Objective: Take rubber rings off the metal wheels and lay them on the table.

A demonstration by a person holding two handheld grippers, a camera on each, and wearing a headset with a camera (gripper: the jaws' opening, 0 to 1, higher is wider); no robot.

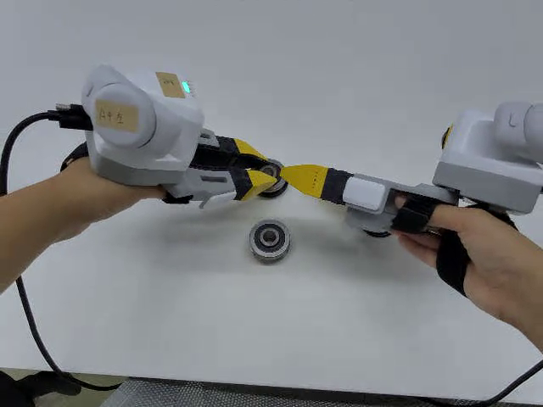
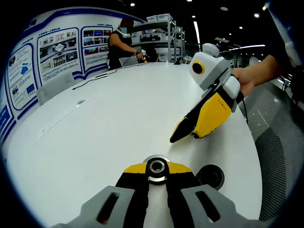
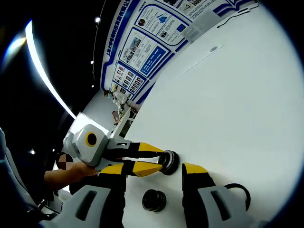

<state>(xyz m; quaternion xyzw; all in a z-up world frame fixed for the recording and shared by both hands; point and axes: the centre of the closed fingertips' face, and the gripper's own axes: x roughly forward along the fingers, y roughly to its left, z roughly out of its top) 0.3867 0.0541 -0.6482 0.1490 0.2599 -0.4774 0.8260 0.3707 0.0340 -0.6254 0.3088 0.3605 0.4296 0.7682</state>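
- The left tool (image 1: 261, 180) is clamped on a small black-rimmed metal wheel (image 2: 156, 168) over the white table (image 1: 212, 331).
- The right tool (image 1: 302, 179), its jaws apart, points at that wheel with its yellow tip just beside it.
- A second black-rimmed wheel (image 1: 270, 240) lies flat on the table below both tools.
- A thin black rubber ring (image 3: 237, 192) lies loose beside the right tool.

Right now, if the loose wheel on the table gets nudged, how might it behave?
The loose wheel lies flat on the table, so it would probably slide, not roll. Its metal centre suggests it is stiff and heavy for its size. Its dark rubber rim may drag.
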